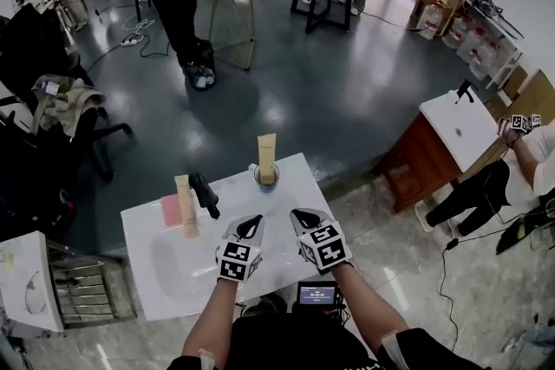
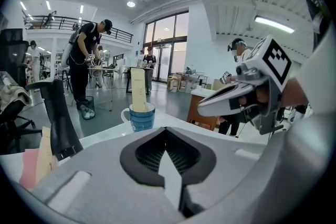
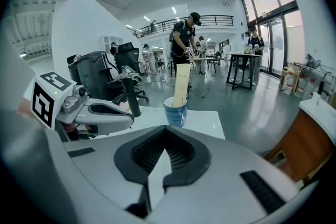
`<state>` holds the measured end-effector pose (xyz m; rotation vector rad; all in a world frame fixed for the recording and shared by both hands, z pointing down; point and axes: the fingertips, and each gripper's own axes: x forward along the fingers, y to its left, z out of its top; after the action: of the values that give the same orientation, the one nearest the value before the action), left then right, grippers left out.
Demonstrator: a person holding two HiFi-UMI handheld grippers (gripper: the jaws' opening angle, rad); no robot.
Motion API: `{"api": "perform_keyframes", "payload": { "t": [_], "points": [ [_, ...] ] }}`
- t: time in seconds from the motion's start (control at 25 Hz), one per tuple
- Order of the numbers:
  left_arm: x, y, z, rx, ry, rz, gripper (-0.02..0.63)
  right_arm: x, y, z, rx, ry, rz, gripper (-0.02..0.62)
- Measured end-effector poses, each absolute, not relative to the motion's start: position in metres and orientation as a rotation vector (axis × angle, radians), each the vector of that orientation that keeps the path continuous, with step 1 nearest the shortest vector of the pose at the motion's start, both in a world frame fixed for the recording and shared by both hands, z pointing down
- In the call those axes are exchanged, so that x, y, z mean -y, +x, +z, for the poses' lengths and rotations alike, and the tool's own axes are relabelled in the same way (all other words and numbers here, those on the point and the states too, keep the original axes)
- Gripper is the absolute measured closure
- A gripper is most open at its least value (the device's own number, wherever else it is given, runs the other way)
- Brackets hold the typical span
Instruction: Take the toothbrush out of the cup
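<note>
A person is holding the left gripper [image 1: 251,223] and right gripper [image 1: 300,214] over the near edge of a white desk [image 1: 286,191], each with its jaws pressed together on nothing. The toothbrush [image 1: 266,155], in a beige pack, is standing upright in a blue cup [image 1: 257,178] at the far edge. The cup's print is proving too small to read.

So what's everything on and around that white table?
White table with sunken basin: one, white, before the person.
Blue round cup: one, blue, table's far edge.
Tall cream toothbrush pack: one, cream, standing in the cup.
Black tap-like post: one, black, left of the cup.
Cream upright tube: one, cream, beside the post.
Pink flat pad: one, pink, beside the tube.
Small screen: one, dark, by the person's body.
Left gripper: one, white, shut, over the table.
Right gripper: one, white, shut, beside it.
</note>
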<state>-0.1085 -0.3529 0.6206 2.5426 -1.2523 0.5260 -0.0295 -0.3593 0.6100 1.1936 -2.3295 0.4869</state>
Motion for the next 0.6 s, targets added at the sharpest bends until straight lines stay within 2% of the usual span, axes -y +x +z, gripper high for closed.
{"api": "perform_keyframes", "payload": {
  "t": [0.6],
  "points": [
    [0.38, -0.105, 0.614, 1.294, 2.512, 0.501, 0.597, 0.39, -0.035, 0.604, 2.35, 1.133, 0.461, 0.588]
  ]
}}
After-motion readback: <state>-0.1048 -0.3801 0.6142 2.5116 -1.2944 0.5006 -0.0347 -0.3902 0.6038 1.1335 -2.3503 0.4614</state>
